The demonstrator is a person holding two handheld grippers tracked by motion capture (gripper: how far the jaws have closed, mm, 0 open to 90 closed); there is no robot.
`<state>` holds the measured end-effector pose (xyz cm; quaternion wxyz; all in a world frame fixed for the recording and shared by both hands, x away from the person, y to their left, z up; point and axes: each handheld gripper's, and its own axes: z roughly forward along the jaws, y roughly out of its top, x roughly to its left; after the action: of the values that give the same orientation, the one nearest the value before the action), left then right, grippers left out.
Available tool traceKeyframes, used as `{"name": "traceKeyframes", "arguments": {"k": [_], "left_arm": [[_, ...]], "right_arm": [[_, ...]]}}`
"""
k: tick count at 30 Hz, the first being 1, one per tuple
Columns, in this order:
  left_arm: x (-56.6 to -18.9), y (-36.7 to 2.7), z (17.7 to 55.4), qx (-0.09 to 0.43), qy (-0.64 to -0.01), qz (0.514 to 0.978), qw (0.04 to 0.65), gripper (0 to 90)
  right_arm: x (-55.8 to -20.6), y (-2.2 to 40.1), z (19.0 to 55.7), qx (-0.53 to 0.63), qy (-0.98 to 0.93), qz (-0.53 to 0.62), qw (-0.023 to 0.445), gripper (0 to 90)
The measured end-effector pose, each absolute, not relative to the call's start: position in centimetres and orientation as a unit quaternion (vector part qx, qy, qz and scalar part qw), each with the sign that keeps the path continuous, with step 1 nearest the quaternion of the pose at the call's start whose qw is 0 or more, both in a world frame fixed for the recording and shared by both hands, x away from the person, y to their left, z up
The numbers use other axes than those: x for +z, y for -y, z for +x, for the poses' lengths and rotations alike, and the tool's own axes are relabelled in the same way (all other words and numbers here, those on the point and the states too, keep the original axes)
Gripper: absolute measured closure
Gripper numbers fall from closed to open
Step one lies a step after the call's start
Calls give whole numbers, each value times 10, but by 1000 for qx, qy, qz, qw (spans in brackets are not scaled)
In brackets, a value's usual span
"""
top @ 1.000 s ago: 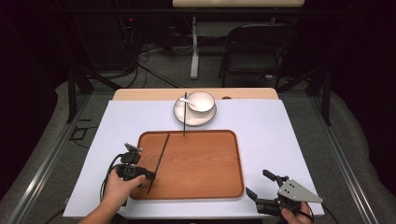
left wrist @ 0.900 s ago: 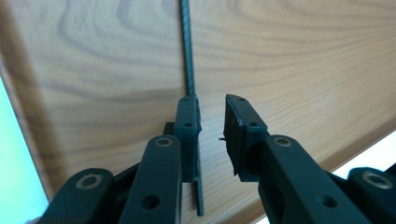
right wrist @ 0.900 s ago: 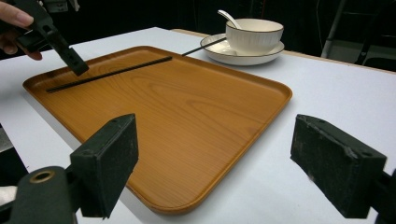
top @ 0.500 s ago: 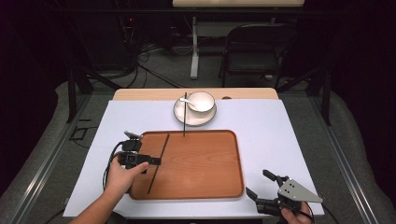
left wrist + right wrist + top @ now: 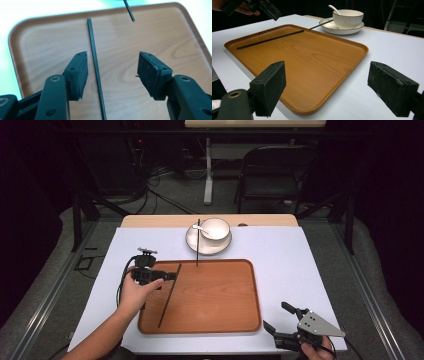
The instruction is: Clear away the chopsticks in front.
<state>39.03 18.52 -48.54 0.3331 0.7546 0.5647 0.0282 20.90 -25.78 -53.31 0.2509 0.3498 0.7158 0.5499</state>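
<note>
- At the lower right of the high view, the right gripper (image 5: 281,320) rests on the white table cover (image 5: 300,270), just off the tray's near right corner. Its jaws stand wide apart with nothing between them.
- The wooden tray (image 5: 220,295) lies in the middle of the frame, and its long side runs left to right.
- On the left part of the tray lies a black chopstick (image 5: 169,295). Its long axis runs from the lower left of the tray up toward the upper left edge, with a slight lean to the right.
- The left gripper (image 5: 167,276) is at the left edge of the tray and points toward the right of the frame, across the chopstick. In the left gripper view its jaws are apart and empty, and the chopstick (image 5: 96,70) passes between them, closer to the left pad.
- It seems the chopstick is the thing to pick up. The left hand is clearly nearer, and the jaws already straddle the stick across its axis. Probably it only has to lower and close.
- Farther up, a second chopstick (image 5: 198,242) leans from the plate (image 5: 192,242) onto the tray's far edge.
- On the plate stands a white bowl (image 5: 216,229) with a spoon (image 5: 201,228) in it.
</note>
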Motion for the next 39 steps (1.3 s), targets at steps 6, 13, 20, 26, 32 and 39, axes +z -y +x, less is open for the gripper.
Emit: {"name": "traceKeyframes", "arguments": {"k": [6, 13, 20, 26, 32, 39], "left_arm": [[-485, -175, 406, 42, -570, 757, 317, 460], [-483, -159, 422, 61, -563, 764, 308, 435], [-478, -140, 436, 84, -555, 765, 315, 401], [-478, -126, 449, 93, -553, 765, 316, 375], [-481, -118, 461, 81, -560, 757, 326, 377], [-482, -111, 470, 71, -557, 760, 329, 401]], "right_arm": [[-533, 258, 209, 550, -716, 347, 253, 144], [-533, 258, 209, 550, -716, 347, 253, 144], [-533, 258, 209, 550, -716, 345, 254, 144], [-533, 259, 209, 550, -717, 345, 255, 144], [-533, 259, 209, 551, -716, 346, 253, 144], [-533, 259, 209, 551, -717, 345, 253, 144]]}}
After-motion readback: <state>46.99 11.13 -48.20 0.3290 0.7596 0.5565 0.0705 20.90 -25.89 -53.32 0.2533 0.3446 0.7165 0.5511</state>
